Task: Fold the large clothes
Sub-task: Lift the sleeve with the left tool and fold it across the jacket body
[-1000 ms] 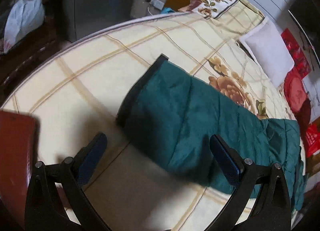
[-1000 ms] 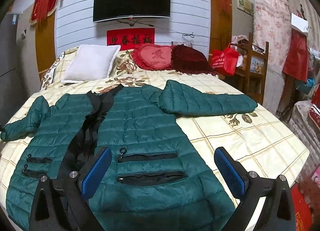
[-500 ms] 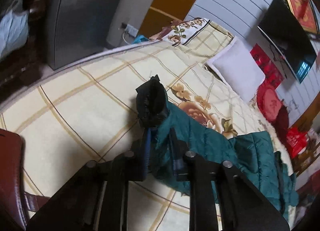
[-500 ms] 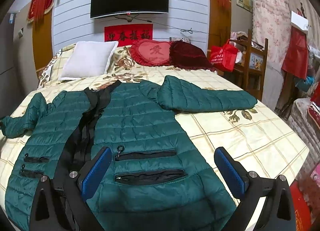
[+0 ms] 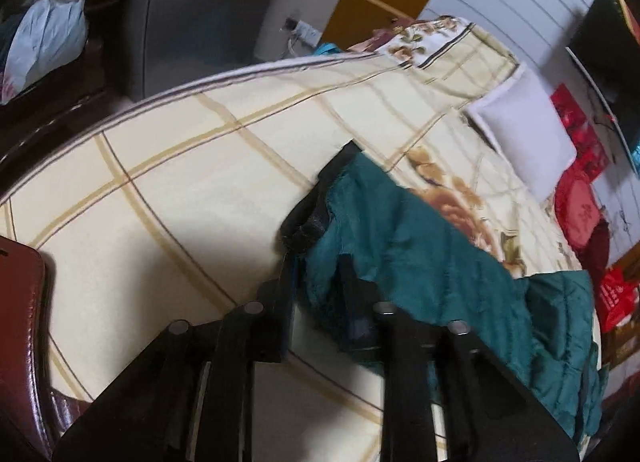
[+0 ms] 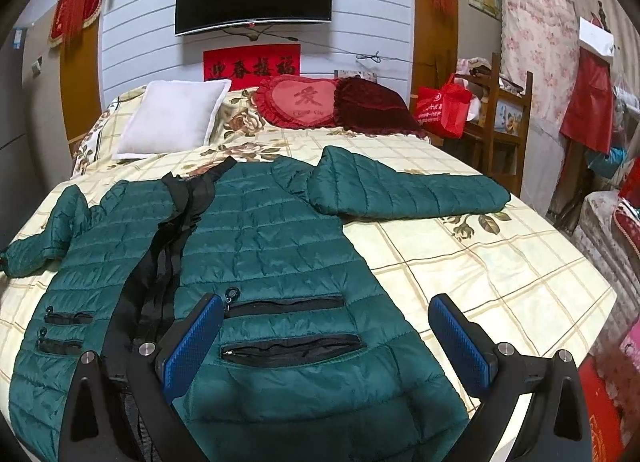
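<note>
Your left tongs are opening around the green quilted puffer jacket's sleeve cuff, the sleeve running rightward; your right tongs gape empty.

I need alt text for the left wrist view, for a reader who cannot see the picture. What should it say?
The left tool has the cuff end of a green padded jacket's sleeve between its fingers, and its jaws are opening. The sleeve lies across a cream checked bedspread, with a white pillow and red cushions further back.
</note>
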Available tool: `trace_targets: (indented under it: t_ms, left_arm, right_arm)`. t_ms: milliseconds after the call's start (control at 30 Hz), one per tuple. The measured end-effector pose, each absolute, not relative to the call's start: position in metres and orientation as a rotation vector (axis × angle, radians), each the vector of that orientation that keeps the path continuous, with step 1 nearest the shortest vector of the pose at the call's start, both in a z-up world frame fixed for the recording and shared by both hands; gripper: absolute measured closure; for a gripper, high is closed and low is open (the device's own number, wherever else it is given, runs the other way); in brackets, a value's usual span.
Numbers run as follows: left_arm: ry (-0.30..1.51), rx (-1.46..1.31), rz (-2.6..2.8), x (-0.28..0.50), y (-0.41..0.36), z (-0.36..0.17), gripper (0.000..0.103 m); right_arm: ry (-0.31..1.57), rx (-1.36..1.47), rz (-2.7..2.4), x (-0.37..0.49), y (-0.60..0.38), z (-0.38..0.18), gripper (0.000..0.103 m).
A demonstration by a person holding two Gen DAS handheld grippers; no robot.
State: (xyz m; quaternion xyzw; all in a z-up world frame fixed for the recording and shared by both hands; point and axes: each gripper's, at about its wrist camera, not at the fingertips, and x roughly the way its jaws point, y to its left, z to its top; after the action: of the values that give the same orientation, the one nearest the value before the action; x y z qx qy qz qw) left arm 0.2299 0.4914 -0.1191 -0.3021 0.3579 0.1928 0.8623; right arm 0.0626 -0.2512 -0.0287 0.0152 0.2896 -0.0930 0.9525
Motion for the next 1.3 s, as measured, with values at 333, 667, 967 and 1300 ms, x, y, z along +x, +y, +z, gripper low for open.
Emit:
trace_targets:
  t_ms: [333,667,967,1300]
  left_arm:
    - [0.724,-0.629,0.378,0.247,0.486,-0.116,0.087]
    - [0.542,-0.585,0.546,0.182,0.509,-0.038,0.093]
    - [0.493,-0.542,0.470,0.150,0.467,0.015,0.094]
    - [0.471,-0.378,-0.101,0.196,0.221,0.075,0.094]
  right_arm:
    - [0.602,0.022,-0.189,0.066,-0.249,-0.031,0.002]
    - [0.597,0.003,-0.192,0.065,-0.248,-0.031,0.002]
    - [0.641,-0.031,-0.174,0.068,-0.253,-0.037,0.002]
    - [0.758,-0.151,-0.214,0.083,-0.253,-0.055,0.002]
